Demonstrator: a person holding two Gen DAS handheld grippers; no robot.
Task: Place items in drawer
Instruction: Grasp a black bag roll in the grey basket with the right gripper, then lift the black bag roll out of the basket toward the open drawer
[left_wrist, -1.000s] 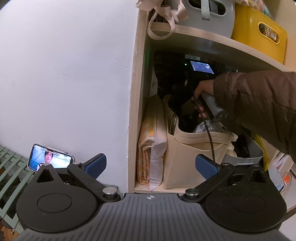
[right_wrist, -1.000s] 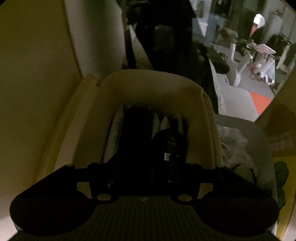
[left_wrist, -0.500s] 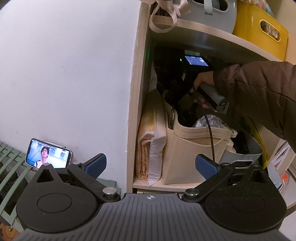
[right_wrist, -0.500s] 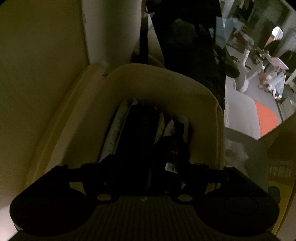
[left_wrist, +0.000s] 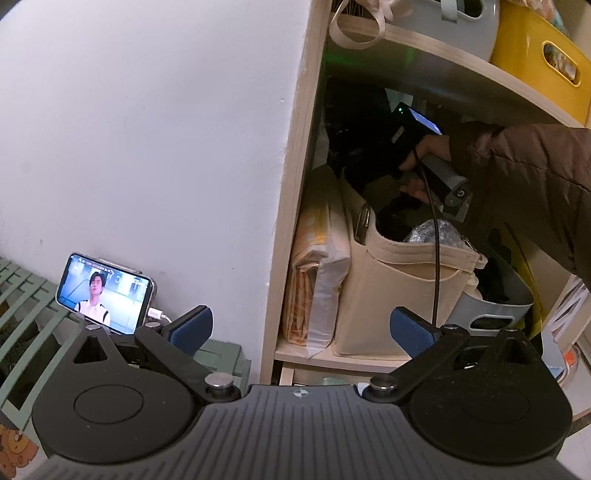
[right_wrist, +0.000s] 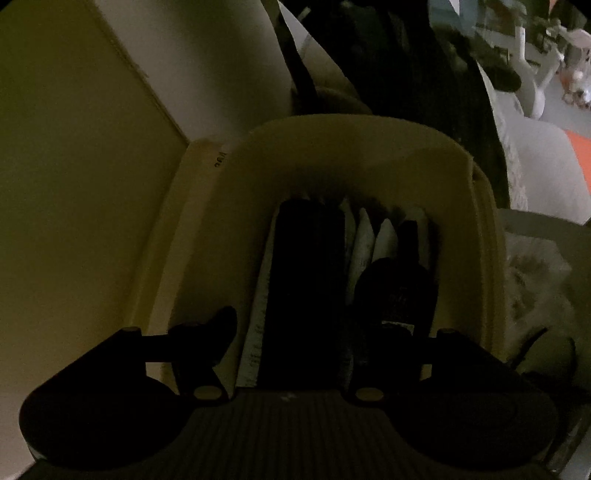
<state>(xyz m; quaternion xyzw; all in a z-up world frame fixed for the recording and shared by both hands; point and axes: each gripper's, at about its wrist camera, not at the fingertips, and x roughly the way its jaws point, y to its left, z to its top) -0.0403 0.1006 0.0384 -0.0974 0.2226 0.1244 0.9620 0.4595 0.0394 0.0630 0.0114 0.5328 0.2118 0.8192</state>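
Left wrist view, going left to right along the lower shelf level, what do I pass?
Phone → white wall → wooden shelf side panel → folded orange-and-white bundle → beige fabric bin → grey plastic basket.

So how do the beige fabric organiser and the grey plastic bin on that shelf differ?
The beige fabric organiser is soft-sided with a stitched rim; the grey plastic bin is rigid with a cut-out handle. The organiser stands square to the shelf, the bin sits tilted to its right. The right gripper reaches down into the organiser, not the bin. Both are open-topped and hold dark items.
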